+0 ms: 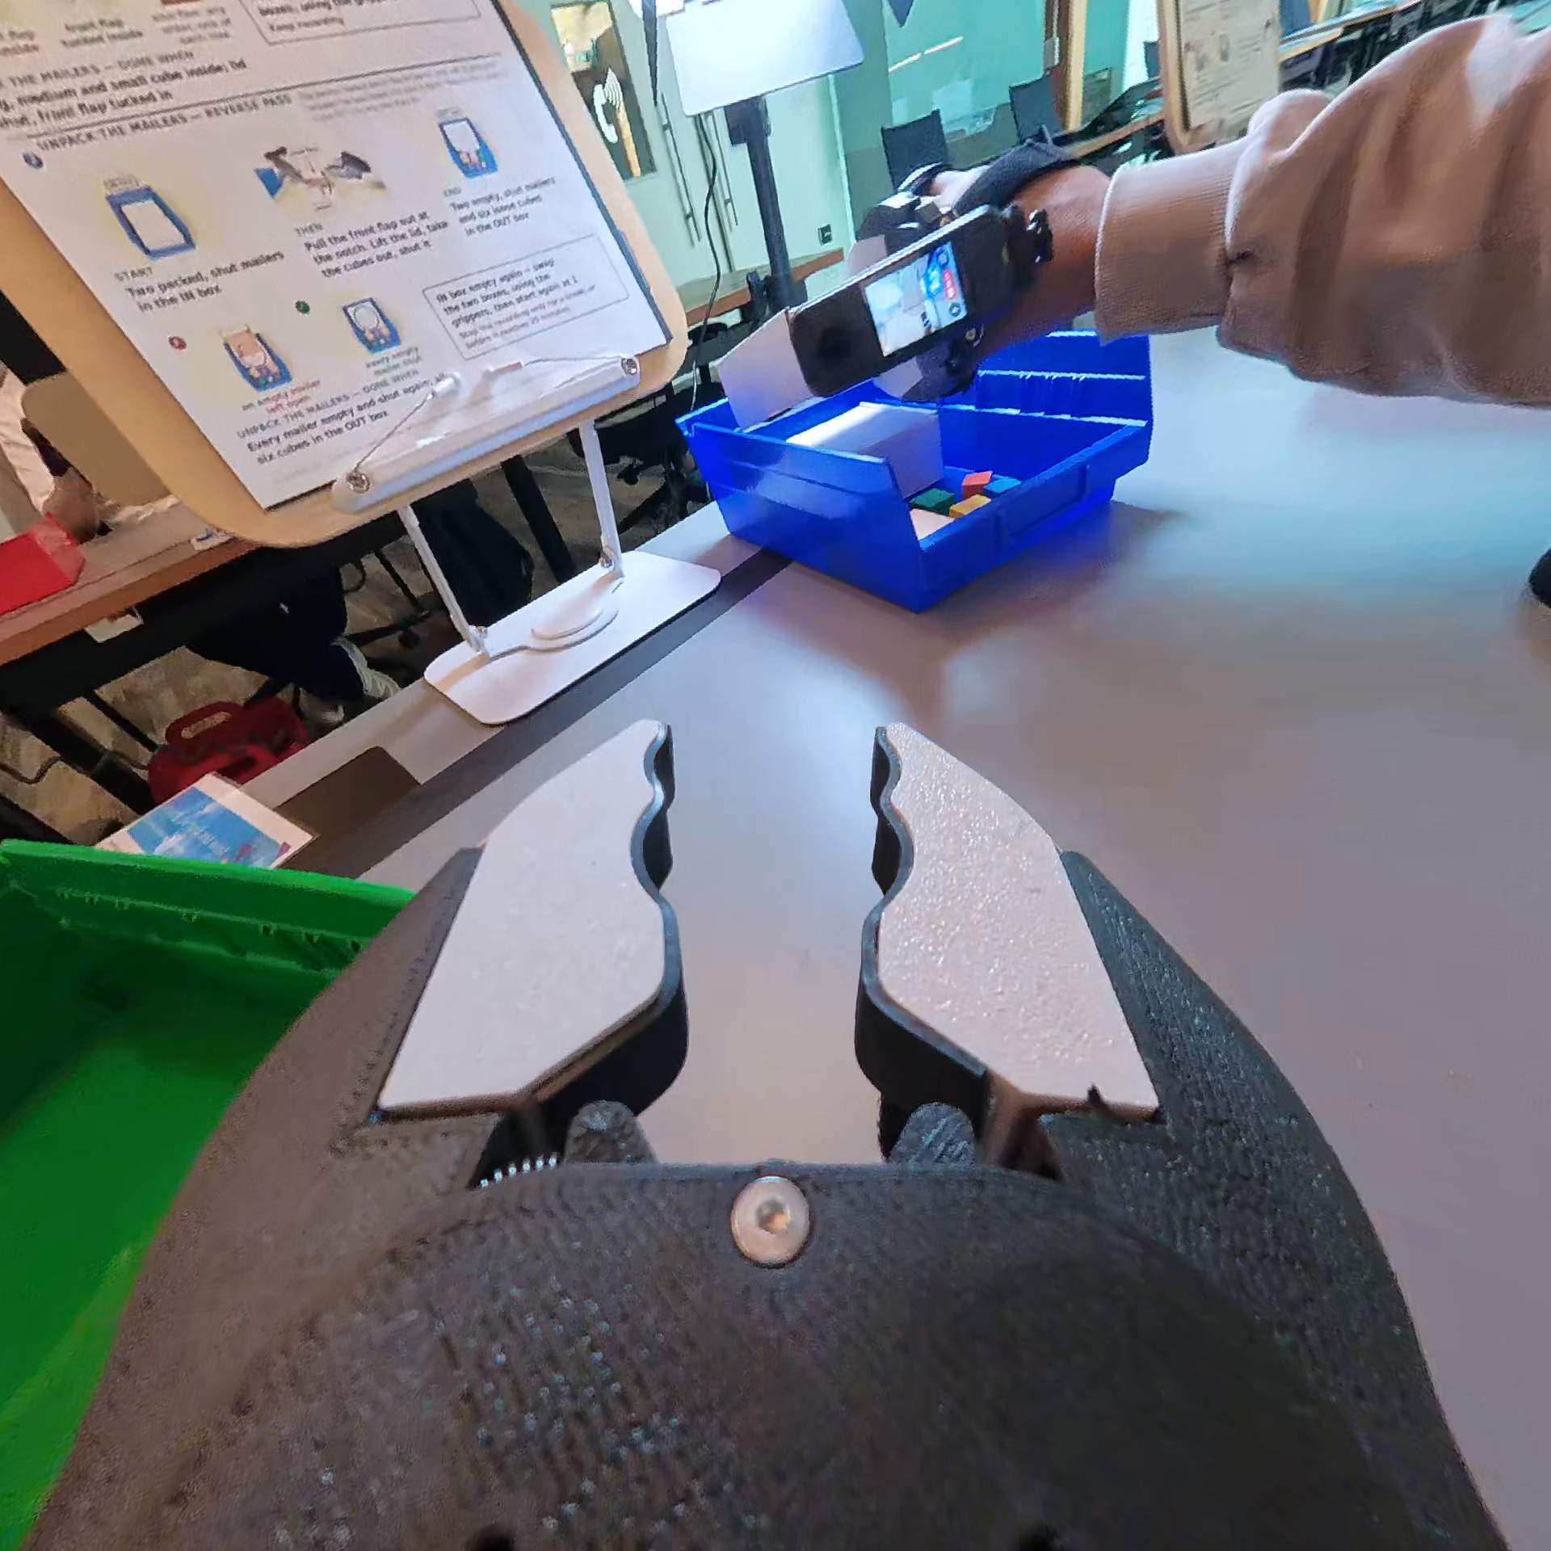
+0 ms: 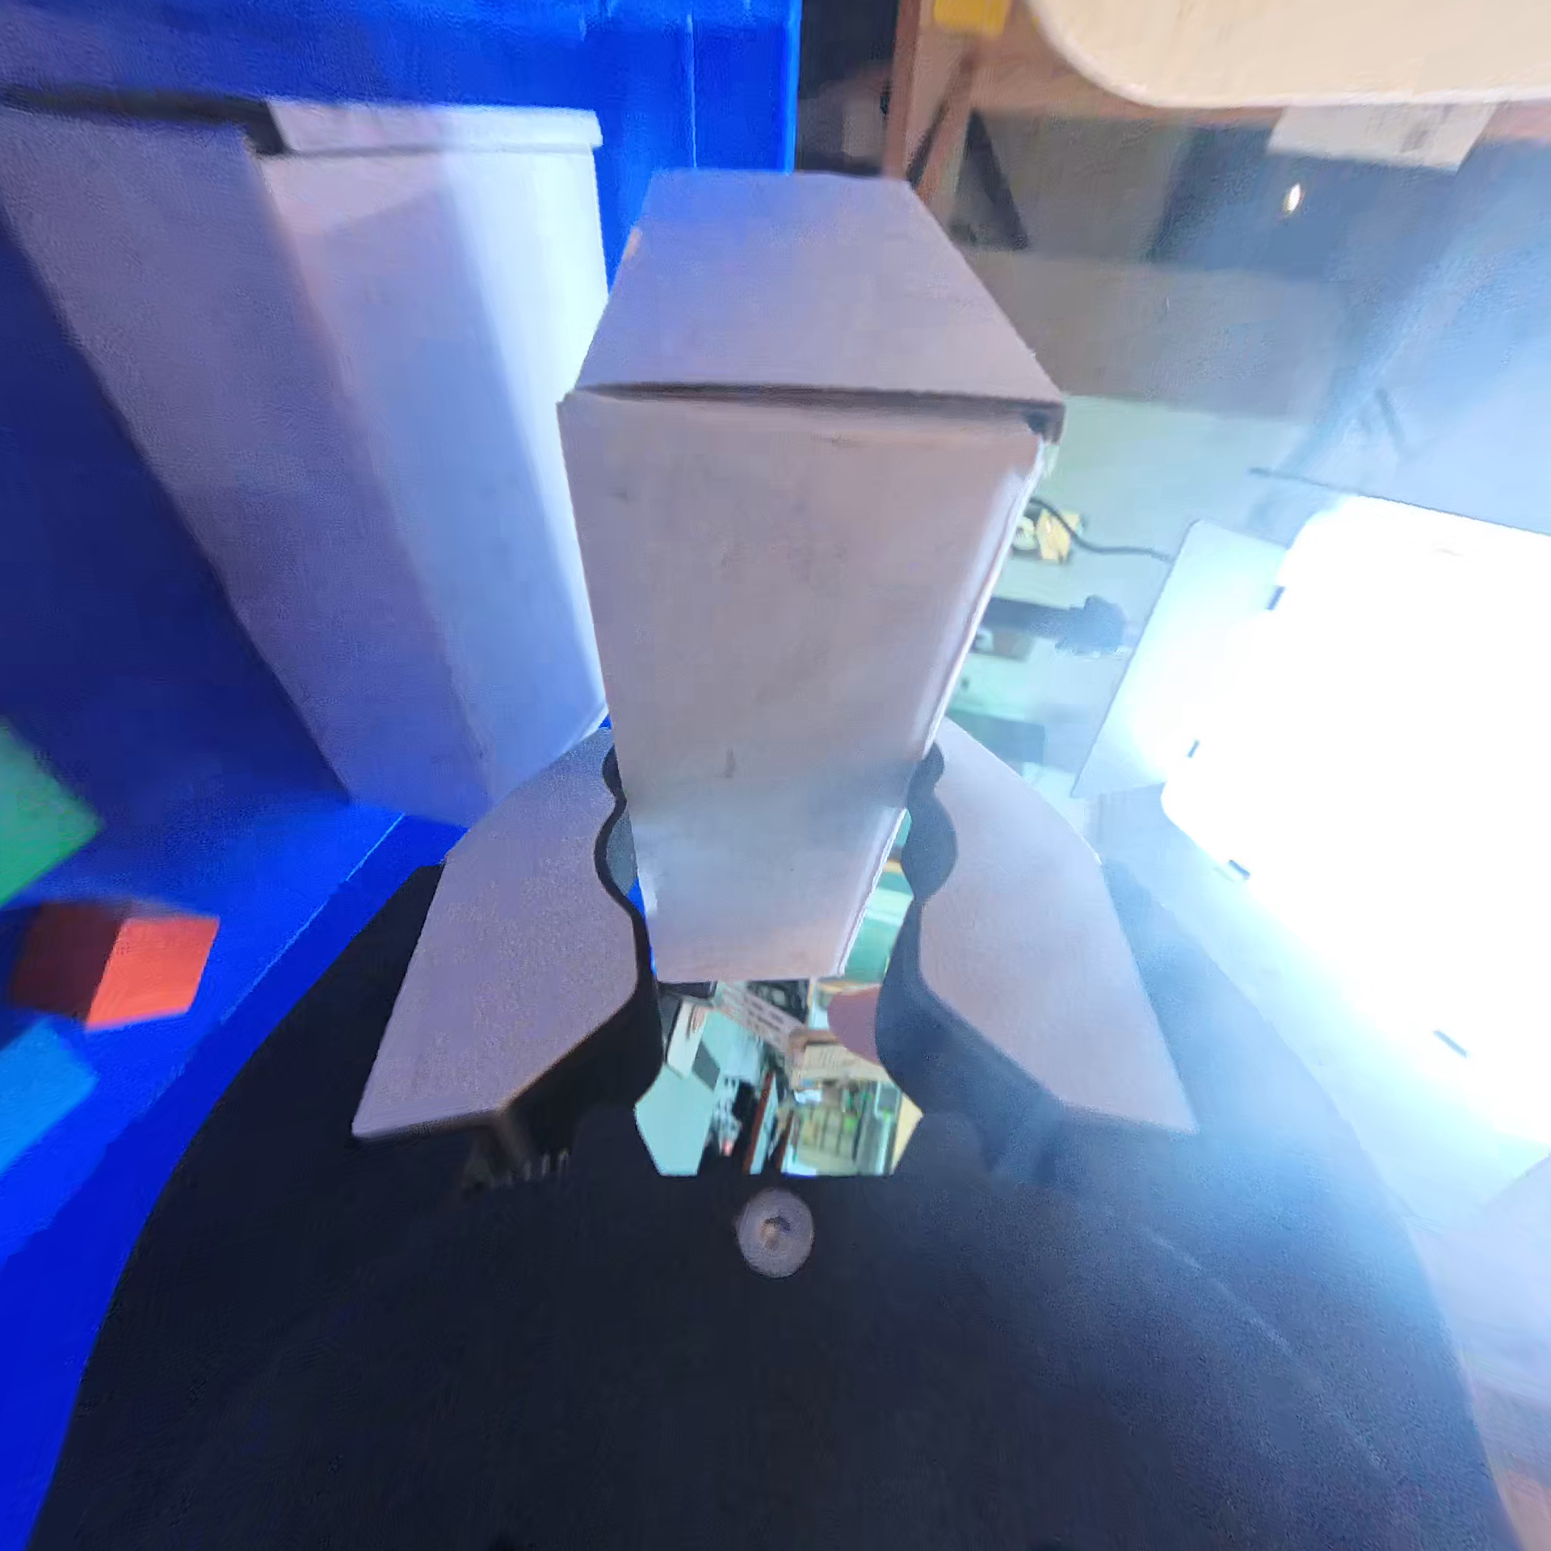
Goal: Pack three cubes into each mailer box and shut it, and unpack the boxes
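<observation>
Above the blue bin [image 1: 839,512], a white mailer box [image 2: 789,587] hangs in the right gripper [image 2: 768,831], fingers clamped on its narrow end. Light, stiff cardboard, probably crushable, best held across its side walls. The left gripper [image 1: 772,848] hovers over the table [image 1: 1175,755], fingers half spread, empty.

Left view distant, right close; both show blue bin [image 1: 848,520].

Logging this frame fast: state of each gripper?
Left gripper: open, empty, above the table.
Right gripper: shut on a white mailer box, over the blue bin.
</observation>
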Demonstrator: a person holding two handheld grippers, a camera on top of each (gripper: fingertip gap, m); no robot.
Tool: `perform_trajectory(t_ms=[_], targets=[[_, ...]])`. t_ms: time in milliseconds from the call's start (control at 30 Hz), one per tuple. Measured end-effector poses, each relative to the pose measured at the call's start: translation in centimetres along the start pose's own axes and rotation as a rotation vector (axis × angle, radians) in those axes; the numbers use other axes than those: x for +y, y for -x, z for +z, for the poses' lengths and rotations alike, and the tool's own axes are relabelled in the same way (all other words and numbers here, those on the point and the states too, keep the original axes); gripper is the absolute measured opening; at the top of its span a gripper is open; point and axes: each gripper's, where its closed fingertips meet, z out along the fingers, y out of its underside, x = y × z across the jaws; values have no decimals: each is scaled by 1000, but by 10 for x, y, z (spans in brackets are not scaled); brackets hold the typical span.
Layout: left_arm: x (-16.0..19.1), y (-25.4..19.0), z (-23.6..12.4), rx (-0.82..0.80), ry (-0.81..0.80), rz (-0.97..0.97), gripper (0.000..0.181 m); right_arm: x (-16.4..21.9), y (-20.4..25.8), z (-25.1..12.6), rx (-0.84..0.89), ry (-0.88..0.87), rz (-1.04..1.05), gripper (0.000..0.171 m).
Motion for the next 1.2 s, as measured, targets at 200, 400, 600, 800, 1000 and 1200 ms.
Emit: perform_trajectory(t_ms=[200, 400, 600, 800, 1000, 1200], targets=[[16, 8, 1, -9, 49, -39, 51, -28, 33, 23, -125, -75, 63, 69], [31, 30, -4, -56, 141, -38, 64, -37, 30, -10, -295, -241, 89, 78], [76, 73, -35, -87, 507, 119, 78, -19, 20, -5, -288, -265, 66, 57], [148, 102, -76, -5, 1017, 280, 83, -20, 25, 24, -361, -253, 78, 44], [174, 113, -77, 2, 1113, 394, 42, -12, 21, 9, -326, -298, 84, 63], [162, 91, -53, 68, 1052, 485, 29, 8, 47, -98, -609, -497, 215, 54]])
